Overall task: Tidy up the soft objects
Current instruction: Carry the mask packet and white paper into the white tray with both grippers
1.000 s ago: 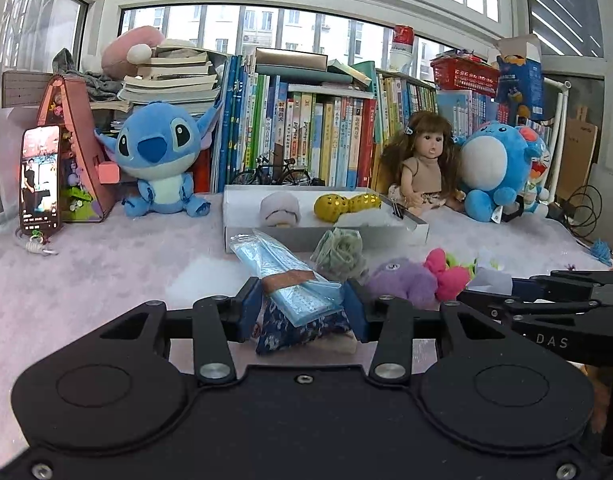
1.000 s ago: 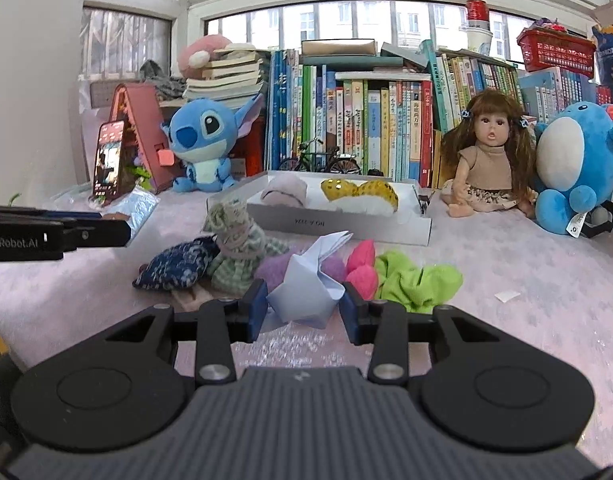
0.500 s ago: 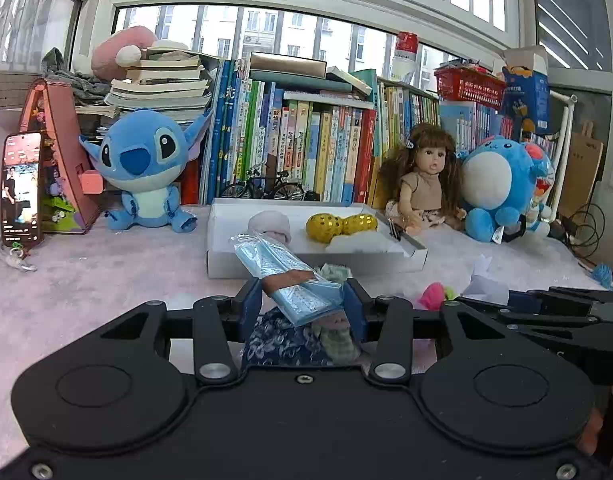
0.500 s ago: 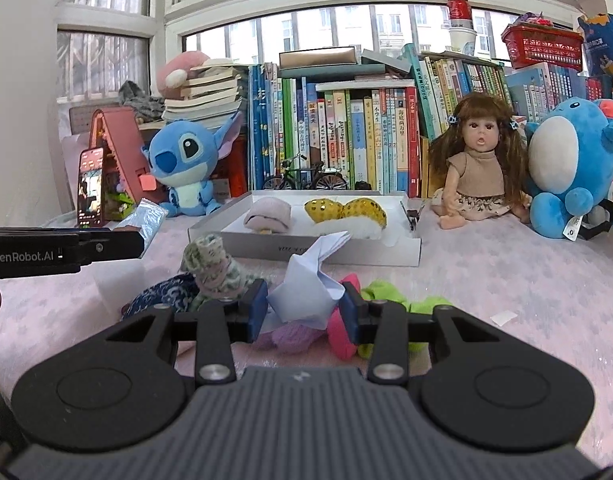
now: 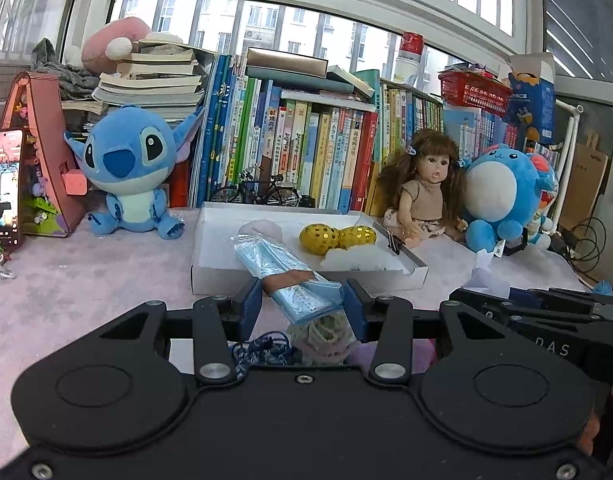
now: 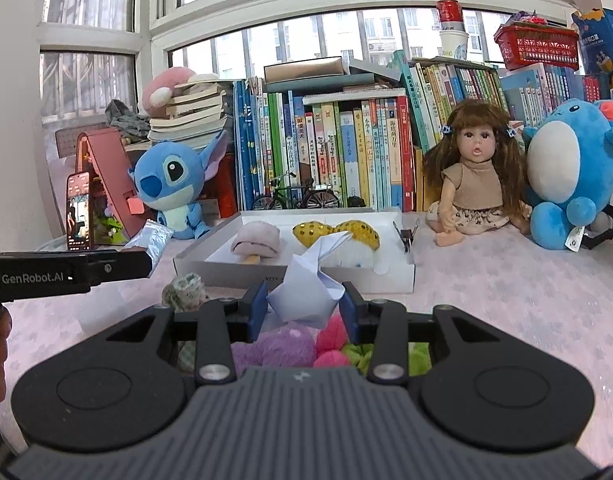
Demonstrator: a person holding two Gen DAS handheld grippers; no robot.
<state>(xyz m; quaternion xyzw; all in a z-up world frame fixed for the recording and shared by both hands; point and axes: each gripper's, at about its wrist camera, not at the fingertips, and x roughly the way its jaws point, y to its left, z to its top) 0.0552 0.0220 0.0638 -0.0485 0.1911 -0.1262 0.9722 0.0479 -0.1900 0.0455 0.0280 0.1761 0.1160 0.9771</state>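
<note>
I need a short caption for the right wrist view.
Right tool grips a white folded paper figure before the white shallow tray.

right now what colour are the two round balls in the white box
Yellow-gold with shiny sequin dots: the balls lie side by side in the box. Clearest in the left wrist view.

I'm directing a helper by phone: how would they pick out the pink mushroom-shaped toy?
Find the white tray in front of the bookshelf. The pink mushroom-shaped toy lies at its left end; unlike the two yellow sequinned balls beside it, it is pale, matte, with a tan stem.

Daylit bay windows (image 6: 306, 32) behind a row of books (image 5: 306, 152).
</note>
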